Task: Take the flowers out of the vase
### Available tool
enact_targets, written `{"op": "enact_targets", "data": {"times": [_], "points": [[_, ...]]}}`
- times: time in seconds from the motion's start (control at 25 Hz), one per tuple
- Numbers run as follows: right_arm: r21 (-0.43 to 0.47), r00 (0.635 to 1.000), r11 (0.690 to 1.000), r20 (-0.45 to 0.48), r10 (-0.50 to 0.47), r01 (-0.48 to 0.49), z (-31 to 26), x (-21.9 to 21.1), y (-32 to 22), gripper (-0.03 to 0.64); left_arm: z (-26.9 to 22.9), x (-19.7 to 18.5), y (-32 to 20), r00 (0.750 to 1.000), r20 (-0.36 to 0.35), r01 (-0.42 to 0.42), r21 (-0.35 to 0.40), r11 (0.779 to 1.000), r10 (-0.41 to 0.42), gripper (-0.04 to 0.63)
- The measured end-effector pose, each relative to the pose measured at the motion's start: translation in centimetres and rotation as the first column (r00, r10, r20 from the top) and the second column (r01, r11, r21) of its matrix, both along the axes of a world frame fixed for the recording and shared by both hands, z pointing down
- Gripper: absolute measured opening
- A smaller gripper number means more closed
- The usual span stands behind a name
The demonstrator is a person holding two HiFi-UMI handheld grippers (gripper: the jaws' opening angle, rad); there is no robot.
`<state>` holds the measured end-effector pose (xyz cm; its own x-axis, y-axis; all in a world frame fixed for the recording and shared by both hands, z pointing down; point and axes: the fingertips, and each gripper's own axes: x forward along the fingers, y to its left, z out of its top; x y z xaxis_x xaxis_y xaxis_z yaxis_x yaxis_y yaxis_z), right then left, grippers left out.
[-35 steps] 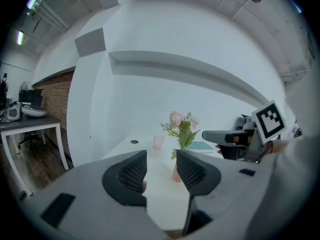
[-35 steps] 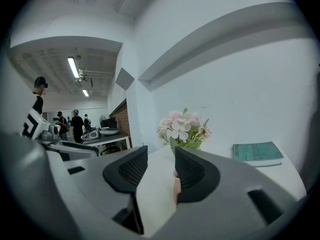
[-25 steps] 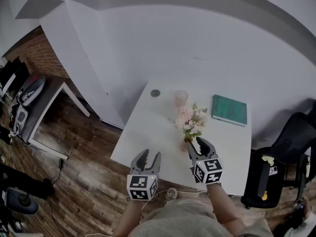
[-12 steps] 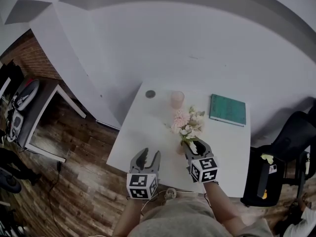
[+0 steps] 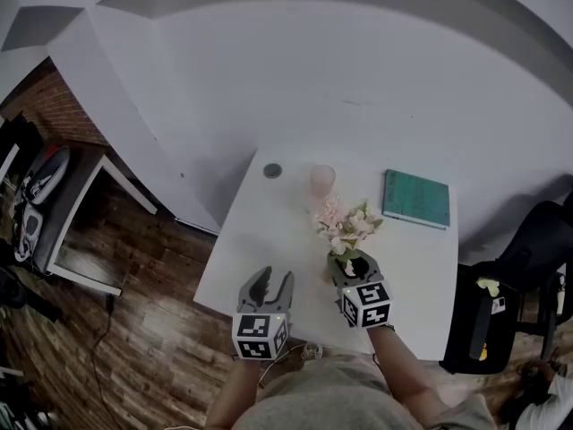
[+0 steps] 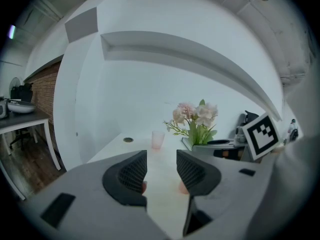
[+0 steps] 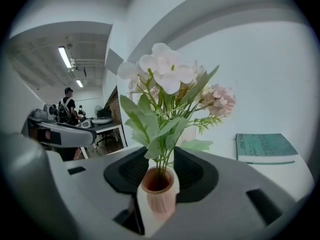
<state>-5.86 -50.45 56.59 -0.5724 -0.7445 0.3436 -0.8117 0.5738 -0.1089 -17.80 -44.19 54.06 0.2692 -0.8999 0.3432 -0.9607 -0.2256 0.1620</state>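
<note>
Vase between closing right gripper jaws; left gripper jaws apart.

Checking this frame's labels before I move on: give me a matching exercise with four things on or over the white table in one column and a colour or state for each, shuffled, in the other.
Things:
1. vase
2. book
3. cup
4. left tool

Colours or states:
A. green, lying flat
B. jaws apart, nothing between them
C. holds the flowers
D. pale pink, standing upright by itself

Pairs: 1-C, 2-A, 3-D, 4-B
</note>
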Motion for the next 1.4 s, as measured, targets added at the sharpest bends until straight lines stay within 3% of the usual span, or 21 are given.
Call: {"op": "enact_targets", "data": {"times": [0.56,1.4], "points": [[0.022,1.000,1.000,-0.031,0.002,-0.002,-0.7,0.6,1.0,0.061,0.2,0.2,0.7,1.000,-0.002,0.008,-0.015,1.000,-0.008,0.172],[0.217,0.999,0.976,-0.025,0.031,-0.025,-8.7,0.7,4.0,0.048,-1.2,0.9,6.4,0.999,0.004,-0.042,0.012,0.999,0.042,0.164]]}}
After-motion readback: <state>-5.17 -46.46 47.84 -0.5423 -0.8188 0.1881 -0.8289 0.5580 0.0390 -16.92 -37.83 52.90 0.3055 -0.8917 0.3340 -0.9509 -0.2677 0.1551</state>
